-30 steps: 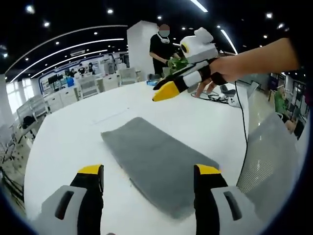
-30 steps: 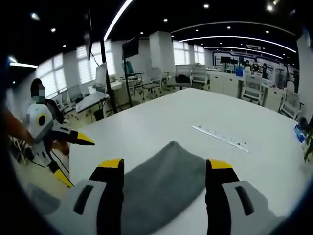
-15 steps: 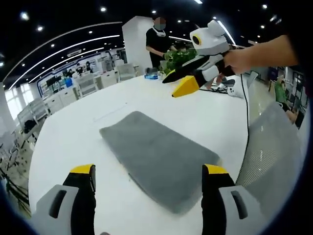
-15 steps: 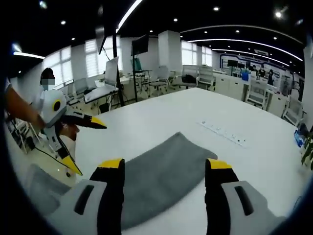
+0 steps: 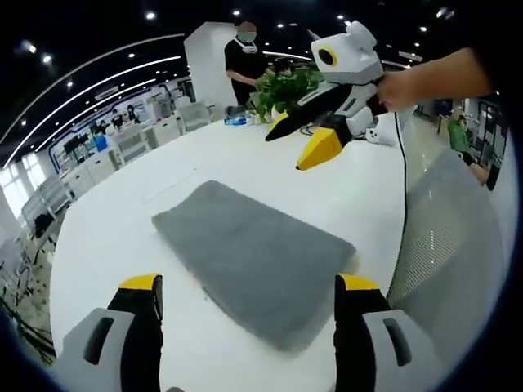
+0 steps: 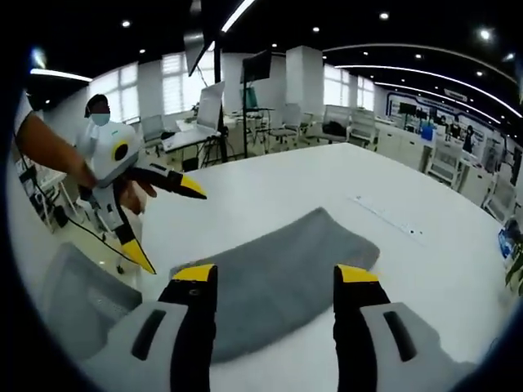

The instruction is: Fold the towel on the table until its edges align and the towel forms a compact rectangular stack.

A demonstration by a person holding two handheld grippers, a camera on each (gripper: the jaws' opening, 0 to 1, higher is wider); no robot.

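1. While both tools hang above it, the grey, soft rectangular towel (image 5: 249, 261) lies flat on the white, glossy worktop (image 5: 106, 237), already narrowed to a long strip with rounded corners.
2. In the left gripper view, the left hand-held gripper (image 5: 245, 294) has its yellow-tipped jaws spread wide; the near end of the towel shows between them, with no contact.
3. In the same view, the right hand-held gripper (image 5: 296, 140), white and black with yellow tips, is held by a hand (image 5: 392, 88) above the worktop past the towel's far long edge, its jaws parted and empty.
4. In the right gripper view, the right hand-held gripper (image 6: 276, 279) is also wide apart, and the towel (image 6: 282, 273) runs across the gap from lower left to upper right.
5. There the left hand-held gripper (image 6: 172, 224) comes in from the left, jaws splayed, its lower tip near the towel's left end but apart from it.
6. A grey mesh chair back (image 5: 445, 245) stands at the worktop's edge, close to the towel's near end.
7. A green potted plant (image 5: 282, 86) sits at the far side of the worktop, and a person in a dark top (image 5: 243, 59) stands behind it.
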